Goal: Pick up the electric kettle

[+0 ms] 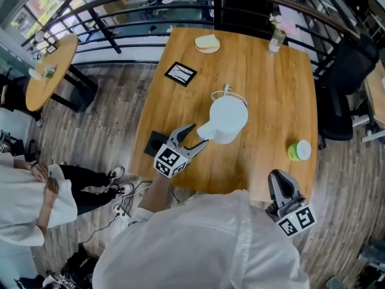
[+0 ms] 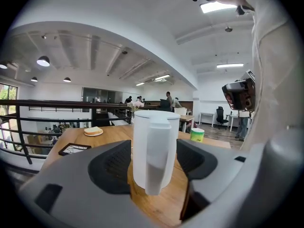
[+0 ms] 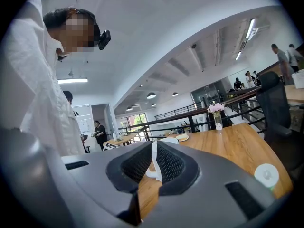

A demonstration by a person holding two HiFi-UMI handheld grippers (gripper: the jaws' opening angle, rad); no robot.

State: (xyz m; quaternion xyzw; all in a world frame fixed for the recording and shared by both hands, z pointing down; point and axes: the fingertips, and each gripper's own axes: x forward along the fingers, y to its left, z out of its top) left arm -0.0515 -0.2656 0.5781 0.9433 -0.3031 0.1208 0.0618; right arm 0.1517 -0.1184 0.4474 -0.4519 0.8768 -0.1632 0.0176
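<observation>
Lid down, the white plastic electric kettle (image 1: 227, 119) stands upright on the light wooden table (image 1: 271, 83) — contents hidden. The left gripper (image 1: 200, 133) gapes wide, with the kettle's handle between its pads and touching neither. The right gripper (image 1: 280, 174) — jaws together, empty — hangs at the table's near edge, well apart.

Kettle (image 3: 153, 167) mostly hidden behind right gripper (image 3: 154, 144), near edge of table (image 1: 264, 89) under shirt (image 1: 204, 245)

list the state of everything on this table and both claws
white plastic electric kettle: upright on the wooden table, lid shut, not gripped
left claw: open, kettle's handle lined up between its jaws
right claw: shut, empty
green cup with white lid: upright, lid on
</observation>
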